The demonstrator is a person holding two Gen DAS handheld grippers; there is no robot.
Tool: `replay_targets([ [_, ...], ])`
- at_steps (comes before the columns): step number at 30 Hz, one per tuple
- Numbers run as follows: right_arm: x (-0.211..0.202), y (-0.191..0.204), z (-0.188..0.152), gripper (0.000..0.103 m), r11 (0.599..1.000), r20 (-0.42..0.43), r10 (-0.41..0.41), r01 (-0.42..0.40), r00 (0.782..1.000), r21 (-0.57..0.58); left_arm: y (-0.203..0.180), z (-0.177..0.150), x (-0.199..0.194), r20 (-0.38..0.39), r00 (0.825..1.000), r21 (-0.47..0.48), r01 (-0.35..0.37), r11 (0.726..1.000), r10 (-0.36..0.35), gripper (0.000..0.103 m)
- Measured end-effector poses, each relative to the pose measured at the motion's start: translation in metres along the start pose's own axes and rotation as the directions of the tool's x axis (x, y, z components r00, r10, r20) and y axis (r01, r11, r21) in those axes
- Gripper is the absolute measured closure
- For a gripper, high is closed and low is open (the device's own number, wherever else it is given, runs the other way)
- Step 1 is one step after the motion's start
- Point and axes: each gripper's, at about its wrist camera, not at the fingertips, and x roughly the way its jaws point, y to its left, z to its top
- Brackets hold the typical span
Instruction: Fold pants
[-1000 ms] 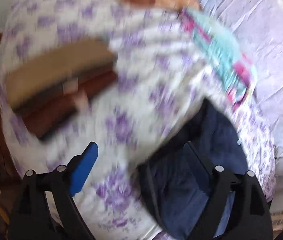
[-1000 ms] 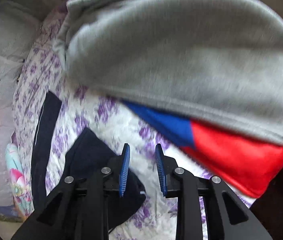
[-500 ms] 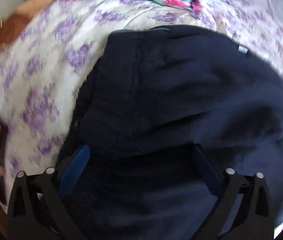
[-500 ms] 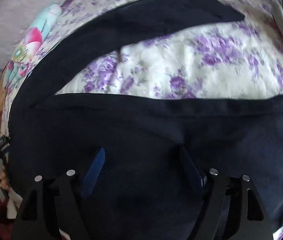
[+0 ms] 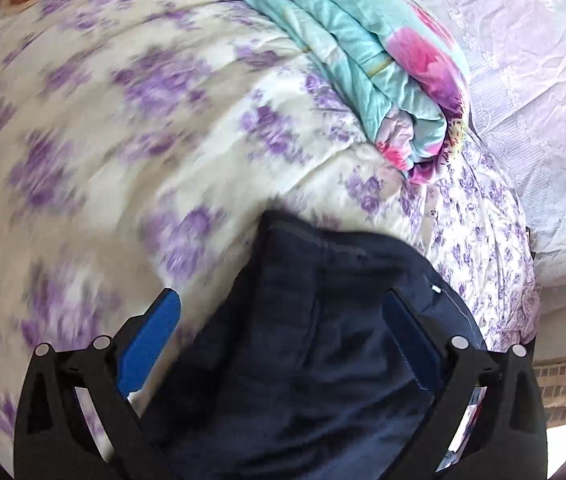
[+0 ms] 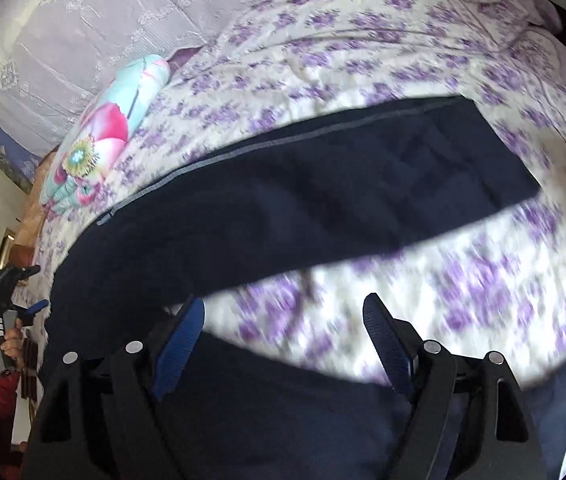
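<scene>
Below the left gripper (image 5: 281, 322), spread wide and empty, the dark pants (image 5: 315, 360) end at a waistband edge; bare bedspread (image 5: 123, 152) lies left. From the right wrist, the right gripper (image 6: 283, 328) gapes empty over bedspread between two pant legs.

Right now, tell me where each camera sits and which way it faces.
Left wrist: on the left gripper, jaws open, angled down at the dark pants on the floral bedspread.
Right wrist: on the right gripper, open, above a spread pant leg; left edge shows the person's hand.
Shared: pants, bedspread, folded quilt.
</scene>
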Motion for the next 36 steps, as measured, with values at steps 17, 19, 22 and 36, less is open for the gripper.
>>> replay_targets([
  [17,0.135,0.107,0.130,0.047,0.791,-0.152,0.058,-0.138,0.987,-0.596,-0.027,0.050,0.057,-0.027,0.998,0.104,-0.059,0.993,0.062,0.061],
  [19,0.148,0.111,0.134,0.047,0.770,-0.182,0.051,-0.155,0.982,-0.619,-0.025,0.052,0.055,-0.030,0.999,0.085,-0.039,0.996,0.041,0.061],
  [22,0.171,0.118,0.141,0.047,0.741,-0.234,0.045,-0.190,0.971,-0.644,-0.025,0.053,0.055,-0.027,0.998,0.086,-0.049,0.995,0.051,0.061],
  [36,0.121,0.129,0.106,0.098,0.725,-0.201,0.091,-0.203,0.975,-0.658,-0.025,0.052,0.027,0.002,1.000,0.070,-0.012,0.997,0.012,0.079],
])
